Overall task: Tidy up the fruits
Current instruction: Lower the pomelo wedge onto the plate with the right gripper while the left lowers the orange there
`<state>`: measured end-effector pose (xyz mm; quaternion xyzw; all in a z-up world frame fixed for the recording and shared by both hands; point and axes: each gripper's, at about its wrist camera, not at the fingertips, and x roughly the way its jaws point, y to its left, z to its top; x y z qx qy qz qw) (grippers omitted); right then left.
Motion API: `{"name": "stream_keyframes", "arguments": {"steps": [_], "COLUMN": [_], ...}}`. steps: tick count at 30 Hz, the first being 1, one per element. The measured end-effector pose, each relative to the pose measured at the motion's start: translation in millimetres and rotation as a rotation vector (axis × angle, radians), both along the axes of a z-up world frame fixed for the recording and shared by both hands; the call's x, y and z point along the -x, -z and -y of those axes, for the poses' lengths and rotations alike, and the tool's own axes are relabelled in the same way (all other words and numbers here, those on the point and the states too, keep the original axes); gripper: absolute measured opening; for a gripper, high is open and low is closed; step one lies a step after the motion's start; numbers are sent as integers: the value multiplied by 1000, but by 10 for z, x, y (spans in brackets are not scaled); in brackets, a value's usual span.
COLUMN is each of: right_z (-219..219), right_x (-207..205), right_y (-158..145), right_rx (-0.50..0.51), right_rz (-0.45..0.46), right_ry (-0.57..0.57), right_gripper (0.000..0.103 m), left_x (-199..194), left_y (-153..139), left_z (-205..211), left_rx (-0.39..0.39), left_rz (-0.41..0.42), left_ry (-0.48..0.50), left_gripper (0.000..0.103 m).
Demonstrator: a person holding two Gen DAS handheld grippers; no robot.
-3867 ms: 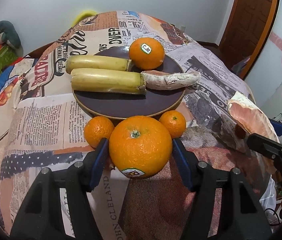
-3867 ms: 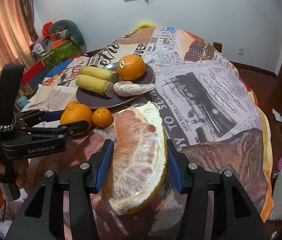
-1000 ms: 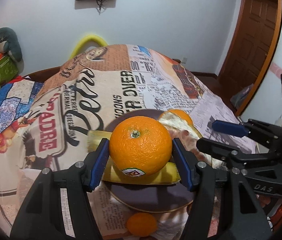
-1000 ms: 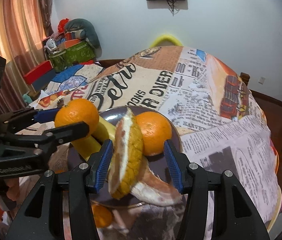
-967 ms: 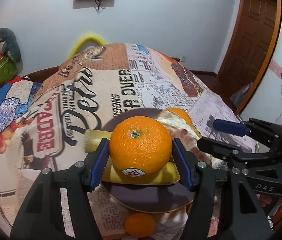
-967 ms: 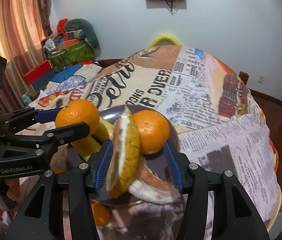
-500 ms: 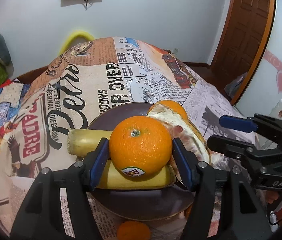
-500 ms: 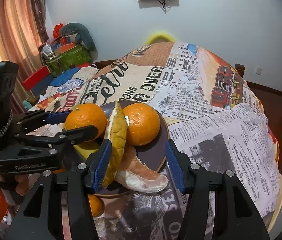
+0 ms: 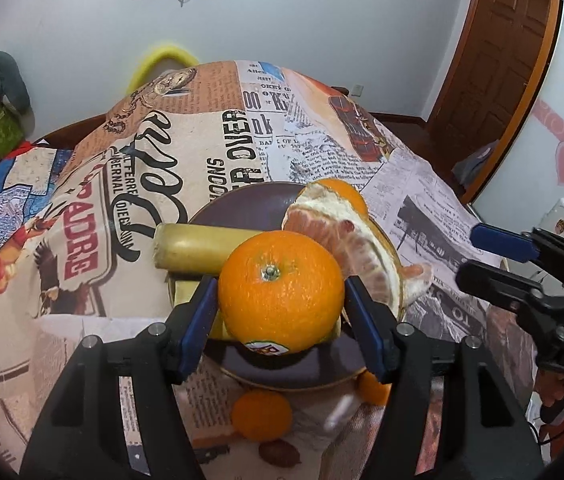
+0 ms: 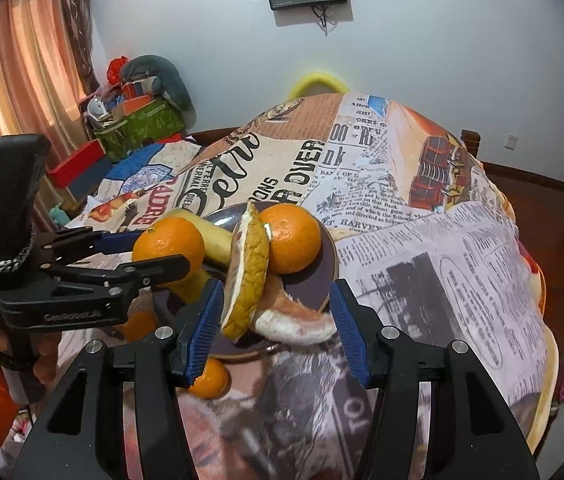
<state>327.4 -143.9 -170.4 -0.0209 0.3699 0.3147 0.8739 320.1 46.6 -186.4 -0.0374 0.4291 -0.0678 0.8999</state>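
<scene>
My left gripper [image 9: 280, 300] is shut on a large orange [image 9: 281, 290] with a sticker and holds it above the dark round plate [image 9: 250, 204]. The plate carries two yellow banana pieces [image 9: 198, 247], another orange [image 10: 292, 238] and a pomelo wedge [image 10: 248, 276] that stands on edge against that orange. A pale peel piece [image 10: 296, 322] lies at the plate's near rim. My right gripper [image 10: 274, 328] is open, its jaws either side of the wedge and apart from it. The left gripper with its orange also shows in the right wrist view [image 10: 168, 250].
Two small mandarins [image 9: 262, 414] [image 9: 374, 388] lie on the newspaper-print tablecloth [image 9: 186, 152] just in front of the plate. Boxes and a cushion [image 10: 142, 108] stand at the back left. A wooden door [image 9: 494, 60] is at the right.
The right gripper set the pomelo wedge on the plate, opened and drew back a little. The left gripper carried the large orange from the table to above the plate.
</scene>
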Motion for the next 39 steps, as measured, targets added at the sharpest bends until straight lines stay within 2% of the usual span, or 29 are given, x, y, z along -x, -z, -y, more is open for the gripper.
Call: {"name": "stream_keyframes", "arguments": {"steps": [6,12,16,25,29,39], "right_z": [72,146,204,246,233,84], "right_x": [118,106,67,33,49,221], "right_y": [26,66,90,195,205,211], "right_rx": [3,9,-7,-14,-18,-13], "right_rz": [-10,-14,-21,-52,-61,-80], "right_ry": [7,25,39,45,43,5], "right_gripper": [52,52,52,52,52,52], "left_x": [-8,-151,-223,-266,-191,262], "left_y": [22,1,14,51,-13,-214], "left_z": [29,-44,-23,160,158,-147], "left_rx": [-22,29,29,-81,-85,-41], "left_rz": [11,10,17,15,18,47], "left_ry": [-1,-29,-36,2,4,-42], "left_gripper": [63,63,63,65,77,77]}}
